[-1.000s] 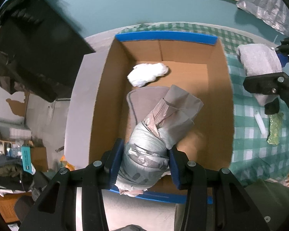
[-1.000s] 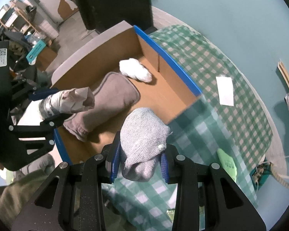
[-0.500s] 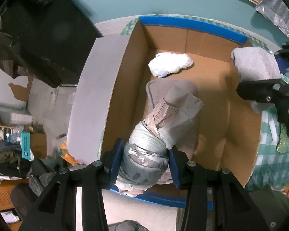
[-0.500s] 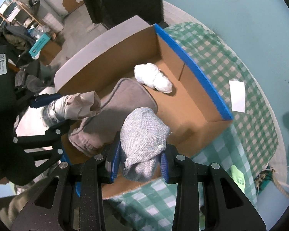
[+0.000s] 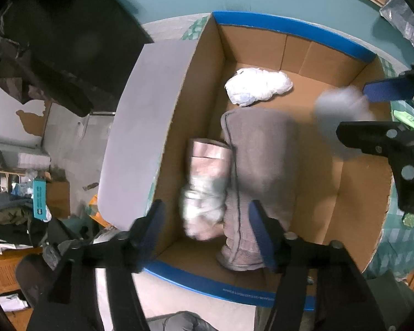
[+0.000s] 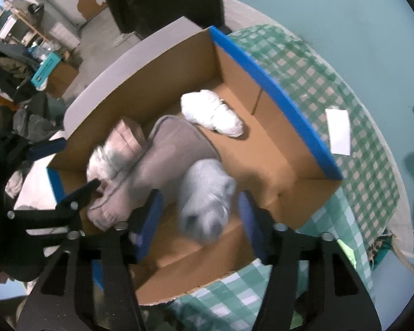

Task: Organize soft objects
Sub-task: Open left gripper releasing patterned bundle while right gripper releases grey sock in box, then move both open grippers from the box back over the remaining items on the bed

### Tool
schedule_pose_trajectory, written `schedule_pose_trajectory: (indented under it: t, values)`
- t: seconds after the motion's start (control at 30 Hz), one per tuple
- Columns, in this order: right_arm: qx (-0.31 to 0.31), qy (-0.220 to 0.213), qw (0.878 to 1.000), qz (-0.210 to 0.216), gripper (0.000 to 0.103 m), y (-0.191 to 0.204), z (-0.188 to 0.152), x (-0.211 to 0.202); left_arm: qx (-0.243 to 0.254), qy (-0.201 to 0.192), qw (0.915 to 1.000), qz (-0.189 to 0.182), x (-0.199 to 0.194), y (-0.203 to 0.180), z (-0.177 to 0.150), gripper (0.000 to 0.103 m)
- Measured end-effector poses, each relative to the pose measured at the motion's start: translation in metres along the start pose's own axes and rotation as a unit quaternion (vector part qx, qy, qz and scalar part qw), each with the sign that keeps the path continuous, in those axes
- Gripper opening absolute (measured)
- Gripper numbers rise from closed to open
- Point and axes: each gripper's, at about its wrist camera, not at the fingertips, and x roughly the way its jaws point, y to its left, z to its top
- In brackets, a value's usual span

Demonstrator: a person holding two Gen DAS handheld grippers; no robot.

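A cardboard box (image 5: 289, 41) with blue rims sits on a green checked cloth. Inside lie a folded taupe towel (image 5: 262, 151), a white crumpled bundle (image 5: 258, 87) and a silver-and-pink wrapped bundle (image 5: 205, 187), blurred, against the left wall. My left gripper (image 5: 207, 220) is open above that bundle. My right gripper (image 6: 200, 212) is open above the box; a grey knitted sock ball (image 6: 204, 198), blurred, is between its fingers and free of them. The sock ball (image 5: 342, 104) and right gripper (image 5: 378, 115) also show in the left wrist view.
The checked cloth (image 6: 358, 110) carries a white paper slip (image 6: 338, 131) beyond the box. A green item (image 6: 347, 251) lies at the cloth's right edge. A grey flap (image 5: 151, 127) hangs off the box's left side. Clutter and a dark chair stand to the left.
Both grippers have opened. The wrapped bundle has dropped into the box beside the towel. The grey sock ball has left the right gripper's fingers over the box.
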Motion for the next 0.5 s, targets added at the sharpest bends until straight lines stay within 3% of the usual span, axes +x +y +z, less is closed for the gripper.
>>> schedule_pose_trajectory:
  t: [0.27,0.5]
  values:
    - [0.003,-0.011,1.0,-0.003,0.065,-0.002,-0.01,-0.017,0.013,-0.016,0.9997,0.015,-0.014,-0.008,-0.002,0.07]
    - [0.013,-0.02,1.0,-0.007,0.065,-0.01,-0.026,-0.027,0.007,-0.026,0.9996,-0.001,-0.03,-0.016,-0.003,0.07]
